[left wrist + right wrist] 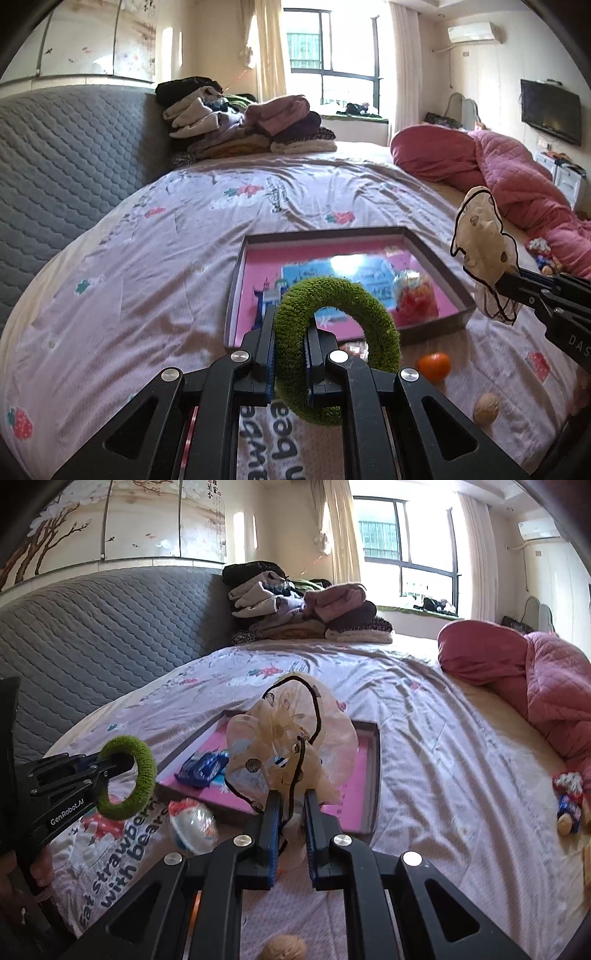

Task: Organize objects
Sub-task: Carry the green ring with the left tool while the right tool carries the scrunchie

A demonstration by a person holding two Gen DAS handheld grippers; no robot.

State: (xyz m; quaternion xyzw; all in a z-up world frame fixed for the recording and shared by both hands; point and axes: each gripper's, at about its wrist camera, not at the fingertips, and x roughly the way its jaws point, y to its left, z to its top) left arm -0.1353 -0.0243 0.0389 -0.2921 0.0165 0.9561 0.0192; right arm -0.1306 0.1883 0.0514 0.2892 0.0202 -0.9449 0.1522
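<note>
My left gripper is shut on a fuzzy green ring and holds it above the near edge of a shallow grey tray with a pink floor. The ring also shows in the right wrist view. My right gripper is shut on a cream frilly cloth piece with black trim, held above the tray. It also shows in the left wrist view. A blue packet lies in the tray. A clear plastic ball with red inside lies in the tray.
On the bedsheet lie a tangerine, a walnut, a clear capsule ball and a small toy figure. A pink quilt lies at the right. Folded clothes are stacked by the grey headboard.
</note>
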